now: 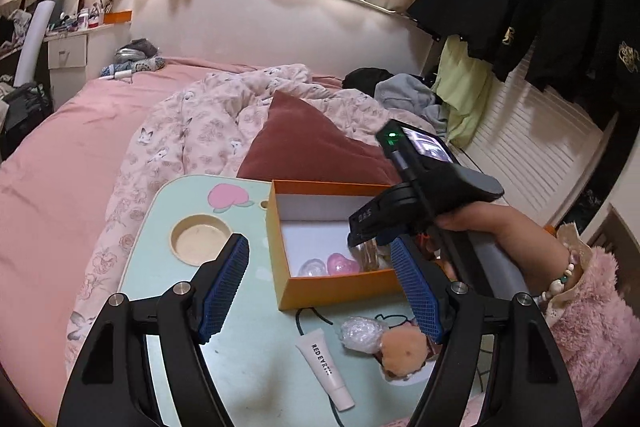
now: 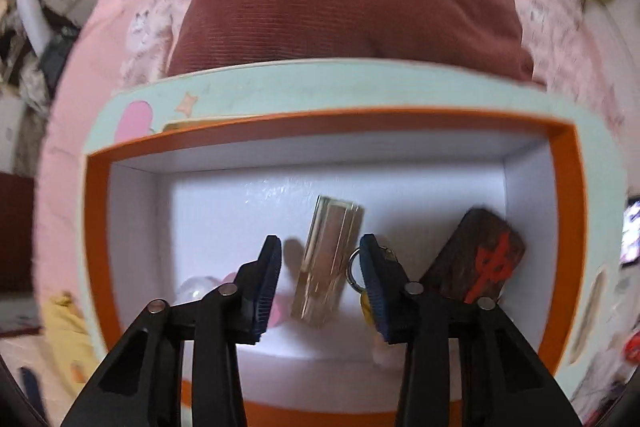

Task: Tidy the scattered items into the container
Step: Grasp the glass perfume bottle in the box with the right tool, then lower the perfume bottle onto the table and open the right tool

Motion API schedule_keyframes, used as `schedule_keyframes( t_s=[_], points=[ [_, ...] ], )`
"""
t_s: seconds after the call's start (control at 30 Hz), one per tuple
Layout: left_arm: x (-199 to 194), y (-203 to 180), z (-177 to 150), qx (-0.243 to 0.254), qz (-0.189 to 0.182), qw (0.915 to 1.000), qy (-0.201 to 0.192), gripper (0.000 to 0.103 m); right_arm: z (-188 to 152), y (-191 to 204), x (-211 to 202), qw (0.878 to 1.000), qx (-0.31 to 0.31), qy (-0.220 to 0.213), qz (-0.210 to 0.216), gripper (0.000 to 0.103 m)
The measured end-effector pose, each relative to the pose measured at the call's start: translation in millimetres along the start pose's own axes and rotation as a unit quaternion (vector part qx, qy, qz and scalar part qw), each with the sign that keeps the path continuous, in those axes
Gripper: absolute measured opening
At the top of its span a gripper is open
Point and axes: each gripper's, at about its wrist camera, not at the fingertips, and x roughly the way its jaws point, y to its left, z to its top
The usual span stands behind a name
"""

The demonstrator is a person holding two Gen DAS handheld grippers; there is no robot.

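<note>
An orange box with a white inside stands on a mint lap table. In the right wrist view the box holds a gold bottle, a dark wooden tile with a red mark, a key ring and clear and pink pieces. My right gripper is open over the box, with the bottle between its jaws but not gripped. My left gripper is open and empty above the table. A white tube, a wrapped candy and a tan puff lie on the table in front of the box.
The table has a round cup recess at its left. It stands on a bed with a pink sheet, a floral quilt and a maroon cushion. Dark clothes hang at the right.
</note>
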Motion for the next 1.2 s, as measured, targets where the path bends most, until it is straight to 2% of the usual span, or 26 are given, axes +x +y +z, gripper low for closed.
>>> schedule_keyframes(
  t_s=[0.1,0.13,0.17,0.27,0.37,0.47,0.53,0.67,0.77,0.83,0.9,1.0,1.1,1.2],
  points=[
    [2,1,-3,-0.001,-0.002,1.0000,0.006,0.074,-6,16,2,0.997,-0.051,-0.022,-0.059,0.023],
    [3,1,-3,-0.002,-0.002,1.0000,0.007,0.074,-7,18,2,0.995,-0.062,-0.029,-0.070,0.018],
    [4,1,-4,-0.003,-0.001,1.0000,0.008,0.074,-8,18,1,0.995,-0.066,-0.033,-0.068,0.017],
    [5,1,-4,-0.003,0.002,0.9999,0.012,0.074,-3,12,-6,0.997,-0.055,-0.033,-0.032,0.016],
    [6,0,-3,-0.005,0.001,0.9999,0.014,0.074,-7,5,-31,0.996,-0.050,-0.067,-0.014,0.016],
    [7,-1,-3,-0.003,0.006,0.9998,0.018,0.074,-14,-4,-61,0.994,-0.044,-0.092,0.034,0.016],
    [9,0,-2,-0.003,0.014,0.9996,0.023,0.074,-26,-12,-88,0.991,-0.049,-0.112,0.059,0.016],
    [15,2,0,-0.014,0.017,0.9990,0.038,0.074,-74,-27,-117,0.985,-0.065,-0.144,0.073,0.016],
    [20,2,4,-0.016,0.021,0.9980,0.057,0.074,-113,-43,-108,0.985,-0.063,-0.142,0.078,0.016],
    [27,-2,9,-0.011,0.025,0.9966,0.078,0.074,-135,-55,-92,0.988,-0.056,-0.124,0.077,0.016],
    [36,-10,17,-0.004,0.012,0.9955,0.094,0.074,-151,-68,-77,0.990,-0.038,-0.121,0.063,0.016],
    [54,-31,30,0.021,0.000,0.9915,0.128,0.074,-156,-81,-58,0.992,-0.024,-0.109,0.061,0.016],
    [85,-63,44,0.061,-0.010,0.9825,0.176,0.074,-159,-90,-42,0.993,-0.012,-0.098,0.064,0.017],
    [120,-94,52,0.087,-0.009,0.9731,0.213,0.074,-161,-98,-42,0.989,0.004,-0.114,0.096,0.019]
  ],
)
